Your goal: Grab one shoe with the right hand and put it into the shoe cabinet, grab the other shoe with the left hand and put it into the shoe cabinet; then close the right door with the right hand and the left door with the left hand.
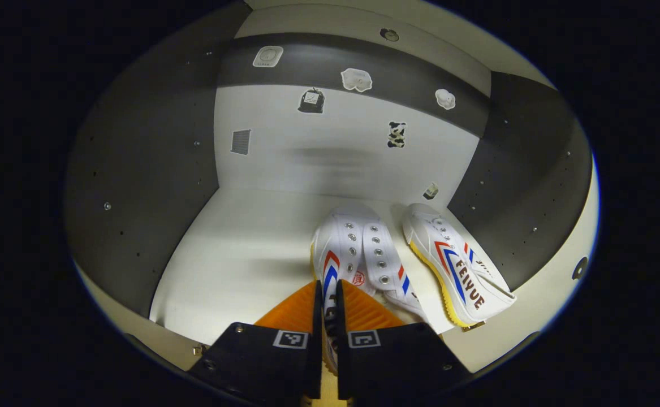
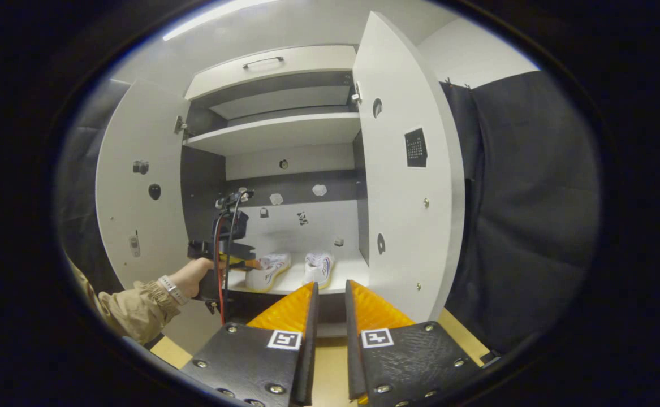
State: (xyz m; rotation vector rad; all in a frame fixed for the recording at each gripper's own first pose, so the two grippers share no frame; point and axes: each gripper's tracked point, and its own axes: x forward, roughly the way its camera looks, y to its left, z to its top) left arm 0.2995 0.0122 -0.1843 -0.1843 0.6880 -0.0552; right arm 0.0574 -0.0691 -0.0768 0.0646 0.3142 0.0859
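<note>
**Both shoes on the cabinet shelf, left gripper clamped on one**

Left gripper [image 1: 325, 294] reaching into the cabinet [image 2: 273, 133], orange fingers [image 1: 293, 311] drawn close together on the rear edge of the near shoe [image 1: 358, 254]. Both fingers pressed against the shoe's side wall, a thin strip of it caught between them. Shoe sole-down on the white shelf [image 1: 239, 254], toe toward the back wall. Second shoe [image 1: 454, 265] just beside it on the right, tipped onto its side, yellow sole edge facing the first, close to the dark right wall of the compartment. Small stickers scattered over the back wall.

From the right gripper view: right gripper [image 2: 331, 302] held back from the cabinet, fingers [image 2: 287, 308] a narrow gap apart, nothing between them. Left gripper [image 2: 231, 263] visible farther off at the shelf's front edge, held by a hand [image 2: 191, 277] in a tan sleeve with a wristband. Both shoes on the lower shelf, the near shoe [image 2: 267, 270] at that gripper's tips, the second shoe [image 2: 318, 267] to its right. Left door [image 2: 137, 186] and right door [image 2: 406, 169] both swung wide open. Upper shelf and a handled drawer front above.
</note>
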